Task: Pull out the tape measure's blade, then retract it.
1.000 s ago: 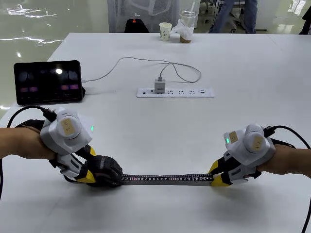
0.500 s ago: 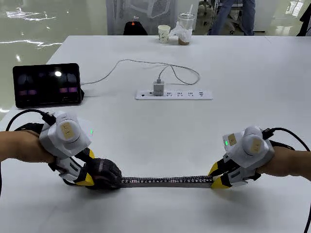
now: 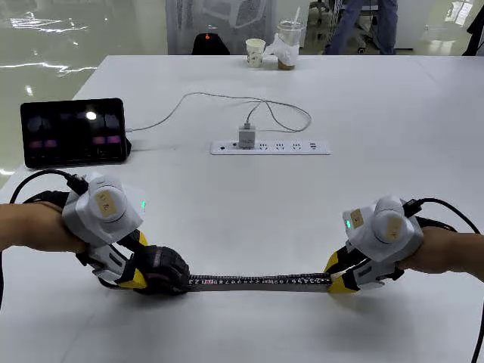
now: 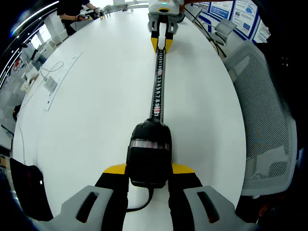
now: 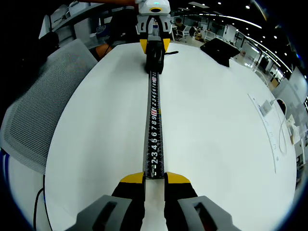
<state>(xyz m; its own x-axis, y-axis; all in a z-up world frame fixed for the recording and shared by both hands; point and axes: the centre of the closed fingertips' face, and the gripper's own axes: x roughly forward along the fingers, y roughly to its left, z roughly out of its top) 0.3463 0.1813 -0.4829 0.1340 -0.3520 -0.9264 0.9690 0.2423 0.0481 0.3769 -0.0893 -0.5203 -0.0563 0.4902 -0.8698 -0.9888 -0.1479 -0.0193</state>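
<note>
- Blade [image 5: 154, 130] reads 2 to 9 in white digits on black in the right gripper view, stretched between both grippers over the white table [image 3: 363, 113]
- Left gripper [image 3: 140, 274] clamps the black tape measure [image 4: 149, 154] by its case; right gripper [image 5: 154, 179] pinches the blade tip
- Head view adds a dark tablet [image 3: 73, 130] and a power strip [image 3: 270, 147]; left gripper view, a mesh chair [image 4: 262, 120]

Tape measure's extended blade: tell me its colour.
Black blade with white numerals, some red; clearest in the right gripper view.
</note>
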